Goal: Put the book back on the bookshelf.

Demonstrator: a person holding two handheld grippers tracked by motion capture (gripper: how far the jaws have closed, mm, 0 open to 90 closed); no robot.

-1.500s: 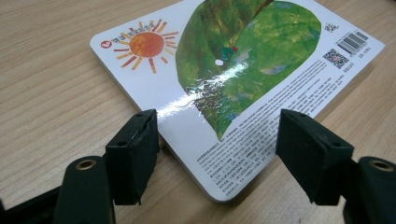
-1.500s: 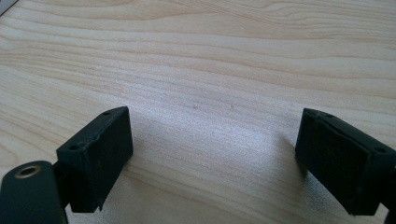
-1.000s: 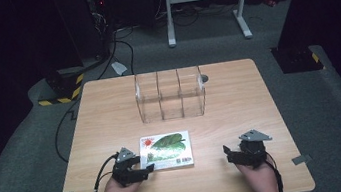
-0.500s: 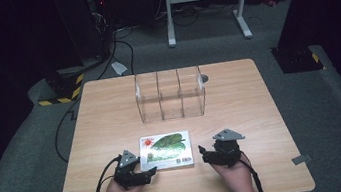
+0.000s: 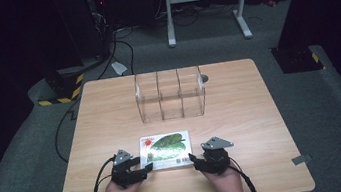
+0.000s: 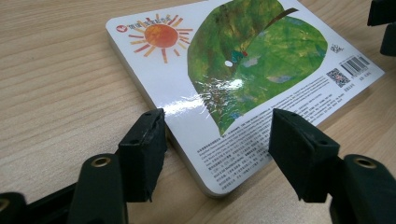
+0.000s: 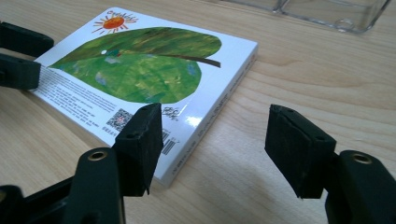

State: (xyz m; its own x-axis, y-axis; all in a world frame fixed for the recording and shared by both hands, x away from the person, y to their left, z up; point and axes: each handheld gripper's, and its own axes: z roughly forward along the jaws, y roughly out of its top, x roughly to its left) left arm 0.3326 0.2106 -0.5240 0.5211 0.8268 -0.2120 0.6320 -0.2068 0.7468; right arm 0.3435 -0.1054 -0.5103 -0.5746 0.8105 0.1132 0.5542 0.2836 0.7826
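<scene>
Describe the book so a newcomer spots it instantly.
On the wooden table, look at the near edge, in front of the clear three-bay organizer. Between the left gripper and right gripper lies the book: flat and white, with a big green leaf and an orange sun.

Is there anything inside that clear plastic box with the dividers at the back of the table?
The clear box looks empty: through its walls the high view shows just the wooden table in all three compartments. The book lies flat nearer the person, outside it.
</scene>
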